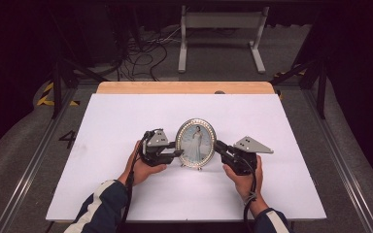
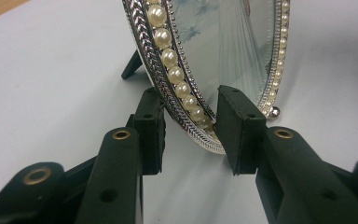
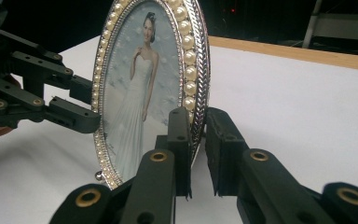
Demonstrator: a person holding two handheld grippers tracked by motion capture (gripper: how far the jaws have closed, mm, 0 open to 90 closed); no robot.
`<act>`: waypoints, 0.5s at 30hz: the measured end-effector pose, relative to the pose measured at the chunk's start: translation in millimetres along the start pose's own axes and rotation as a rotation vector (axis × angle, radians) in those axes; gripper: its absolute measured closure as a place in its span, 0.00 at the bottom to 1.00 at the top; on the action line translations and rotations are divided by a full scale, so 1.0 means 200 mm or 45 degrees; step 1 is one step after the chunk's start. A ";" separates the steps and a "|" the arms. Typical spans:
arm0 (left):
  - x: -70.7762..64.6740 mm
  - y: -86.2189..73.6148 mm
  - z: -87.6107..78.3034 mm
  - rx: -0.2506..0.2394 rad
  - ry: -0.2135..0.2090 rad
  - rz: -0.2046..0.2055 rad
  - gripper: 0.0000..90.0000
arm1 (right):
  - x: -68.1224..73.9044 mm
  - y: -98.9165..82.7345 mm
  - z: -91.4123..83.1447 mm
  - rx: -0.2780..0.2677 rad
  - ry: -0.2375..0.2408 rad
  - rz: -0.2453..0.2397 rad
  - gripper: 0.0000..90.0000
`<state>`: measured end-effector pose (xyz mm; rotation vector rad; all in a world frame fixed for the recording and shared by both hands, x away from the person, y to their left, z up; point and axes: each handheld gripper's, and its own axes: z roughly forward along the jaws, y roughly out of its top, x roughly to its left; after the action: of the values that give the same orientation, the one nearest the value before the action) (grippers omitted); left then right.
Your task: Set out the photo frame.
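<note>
Both grippers are on the oval photo frame (image 1: 195, 143), which stands upright mid-table on the white board (image 1: 126, 194), toward the near side. Left gripper (image 1: 178, 153): jaws straddle the frame's left rim, one pad behind and one in front, with a visible gap (not clamped as far as the left gripper view shows). Right gripper (image 1: 218, 145): jaws pinch the right pearl-trimmed rim, pads tight on both faces, so grasping the frame. Frame's small back stand (image 2: 131, 65) rests on the board. Farther off: wooden table edge (image 1: 184, 87), then floor cables (image 1: 141, 53).
</note>
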<state>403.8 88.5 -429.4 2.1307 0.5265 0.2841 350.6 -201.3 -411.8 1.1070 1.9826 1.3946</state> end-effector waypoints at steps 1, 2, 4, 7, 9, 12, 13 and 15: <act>0.00 0.00 0.00 0.002 0.002 0.004 0.71 | 0.00 0.00 0.00 0.000 -0.002 -0.002 0.89; -0.01 0.00 0.00 0.002 0.002 0.004 0.71 | 0.00 0.00 0.00 0.002 -0.004 -0.003 0.89; -0.02 -0.01 -0.01 0.006 0.004 0.008 0.71 | 0.00 0.00 0.01 -0.001 -0.008 -0.006 0.90; -0.03 -0.01 -0.01 0.012 0.008 0.022 0.71 | -0.01 0.01 0.01 -0.001 -0.014 -0.005 0.90; -0.04 -0.01 -0.01 0.019 0.014 0.035 0.71 | -0.01 0.01 0.02 0.000 -0.022 -0.004 0.91; -0.04 -0.01 -0.01 0.024 0.019 0.042 0.71 | -0.02 0.01 0.02 0.000 -0.021 0.008 0.91; -0.04 -0.01 -0.01 0.024 0.019 0.042 0.71 | -0.02 0.01 0.02 0.000 -0.021 0.008 0.91; -0.04 -0.01 -0.01 0.025 0.018 0.041 0.71 | -0.01 0.01 0.02 0.003 -0.016 0.005 0.91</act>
<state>394.6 87.0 -429.9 2.1594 0.5061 0.3136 356.3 -201.0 -412.3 1.1183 1.9750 1.3845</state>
